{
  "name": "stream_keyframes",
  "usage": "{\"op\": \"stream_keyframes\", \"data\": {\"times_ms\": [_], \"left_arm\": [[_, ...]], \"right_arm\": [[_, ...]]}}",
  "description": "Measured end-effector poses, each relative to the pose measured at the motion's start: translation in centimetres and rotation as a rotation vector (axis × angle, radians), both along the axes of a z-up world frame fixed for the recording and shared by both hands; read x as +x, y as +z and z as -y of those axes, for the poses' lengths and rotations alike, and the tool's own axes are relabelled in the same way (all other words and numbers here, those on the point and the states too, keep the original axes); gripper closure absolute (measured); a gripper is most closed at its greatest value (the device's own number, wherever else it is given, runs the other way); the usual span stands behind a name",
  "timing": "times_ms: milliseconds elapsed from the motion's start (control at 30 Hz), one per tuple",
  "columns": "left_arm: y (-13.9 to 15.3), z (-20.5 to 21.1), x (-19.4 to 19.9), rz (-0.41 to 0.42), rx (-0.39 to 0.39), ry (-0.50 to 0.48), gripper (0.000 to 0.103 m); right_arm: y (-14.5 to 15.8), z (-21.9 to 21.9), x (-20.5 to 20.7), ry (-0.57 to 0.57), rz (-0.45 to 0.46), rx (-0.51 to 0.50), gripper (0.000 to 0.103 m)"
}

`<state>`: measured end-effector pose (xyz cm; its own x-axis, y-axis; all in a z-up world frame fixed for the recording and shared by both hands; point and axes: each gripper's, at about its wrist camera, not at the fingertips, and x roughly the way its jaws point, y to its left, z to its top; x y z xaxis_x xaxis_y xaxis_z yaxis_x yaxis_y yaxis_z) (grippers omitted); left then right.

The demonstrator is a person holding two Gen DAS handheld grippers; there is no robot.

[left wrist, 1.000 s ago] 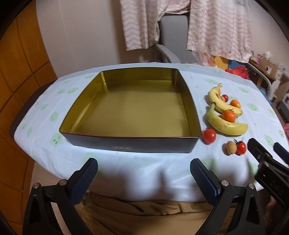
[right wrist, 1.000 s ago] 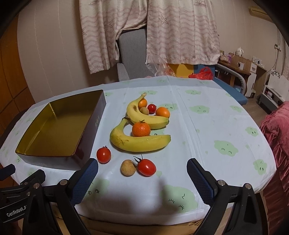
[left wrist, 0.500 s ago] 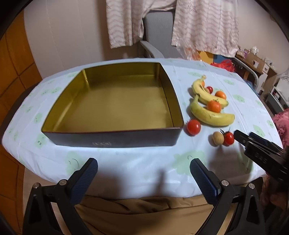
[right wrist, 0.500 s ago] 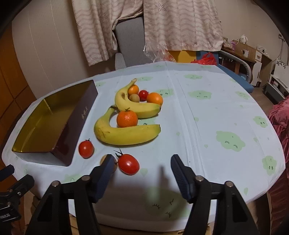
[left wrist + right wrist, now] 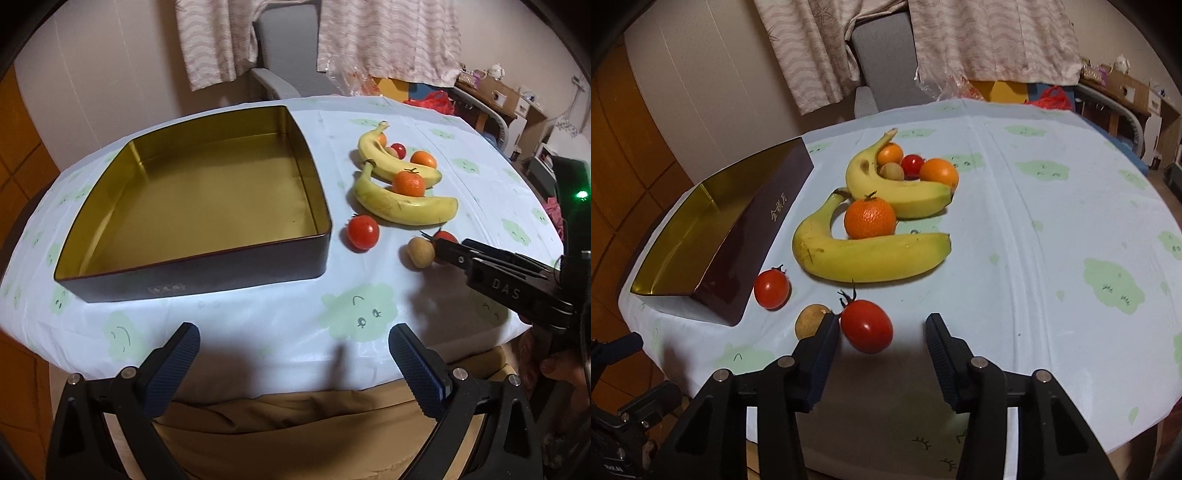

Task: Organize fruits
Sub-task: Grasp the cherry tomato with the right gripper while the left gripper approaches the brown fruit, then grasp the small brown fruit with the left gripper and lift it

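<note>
- Since a second ago, the right gripper (image 5: pixel 882 334) has dropped toward the near tomato (image 5: pixel 866 325), its jaws closing; one pad is beside the fruit, the other apart, nothing gripped.
- Left gripper (image 5: pixel 291 354) hovers with jaws spread wide and unloaded.
- Bananas (image 5: pixel 864 254) lie on the bench (image 5: pixel 1052 229) beside the tin (image 5: pixel 192 269).

Two yellow bananas (image 5: pixel 871 254) lie curved beside the empty gold-lined box (image 5: pixel 199 192), with oranges (image 5: pixel 870 218), red tomatoes (image 5: pixel 866 325) and small brown fruits (image 5: pixel 812 320) around.
</note>
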<state>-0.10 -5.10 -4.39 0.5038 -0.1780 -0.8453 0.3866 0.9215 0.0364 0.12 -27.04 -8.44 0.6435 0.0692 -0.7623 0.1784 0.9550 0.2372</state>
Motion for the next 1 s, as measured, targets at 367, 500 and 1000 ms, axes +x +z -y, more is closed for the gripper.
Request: {"op": "stream_keyframes", "data": {"times_ms": [367,500,1000], "left_arm": [[0.3,1.7,0.2,0.039,0.047,-0.023,0.0],[0.2,2.1,0.5,0.038,0.047,-0.028,0.0],[-0.5,6.3,1.9,0.018,-0.058,-0.122,0.005]], "right_arm": [[-0.3,0.0,1.0,0.034,0.026,0.008,0.074],[-0.2,0.4,0.8,0.023,0.03,0.021,0.074],[-0.1,3.1,-1.0,-0.08,0.026,-0.026,0.074]]}}
